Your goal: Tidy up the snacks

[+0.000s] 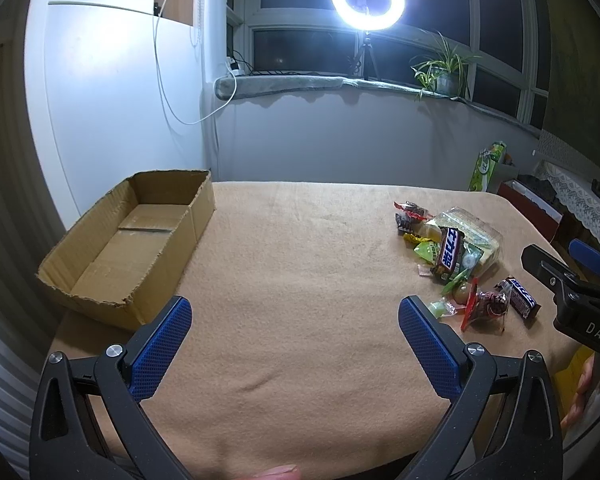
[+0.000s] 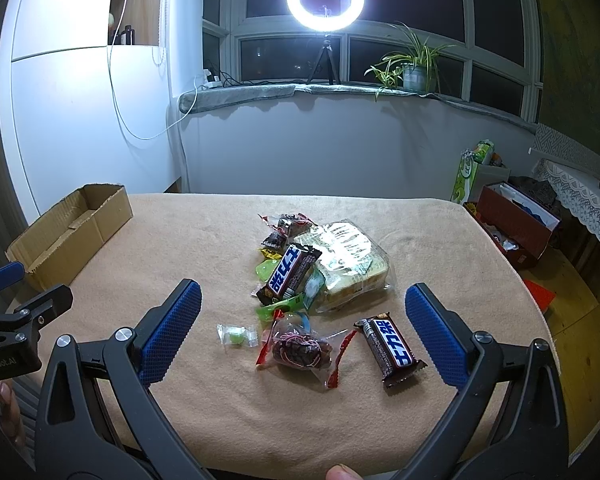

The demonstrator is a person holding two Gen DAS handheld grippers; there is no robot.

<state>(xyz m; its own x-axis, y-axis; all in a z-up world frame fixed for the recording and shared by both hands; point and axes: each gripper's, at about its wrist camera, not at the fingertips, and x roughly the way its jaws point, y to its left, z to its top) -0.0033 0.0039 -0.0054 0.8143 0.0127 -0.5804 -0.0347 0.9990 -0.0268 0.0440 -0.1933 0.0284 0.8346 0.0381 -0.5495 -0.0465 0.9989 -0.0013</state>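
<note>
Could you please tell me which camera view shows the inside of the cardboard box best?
The left wrist view: the cardboard box is near, its bare floor visible. The right wrist view shows the box at the left edge, mostly its outer wall.

Blue, finely dotted pads point(image 2: 172, 332) line black gripper arms at the bottom of both views. A plain tan cloth point(image 1: 300, 280) covers the table. At left sits a brown cardboard box point(image 1: 128, 240). Mid-frame in the right wrist view, two dark brown chocolate bars point(image 2: 390, 350) bear white lettering on blue; a clear wrapper with red ends point(image 2: 300, 348) holds dark fruit; a pale green candy point(image 2: 236, 336) lies left.
</note>
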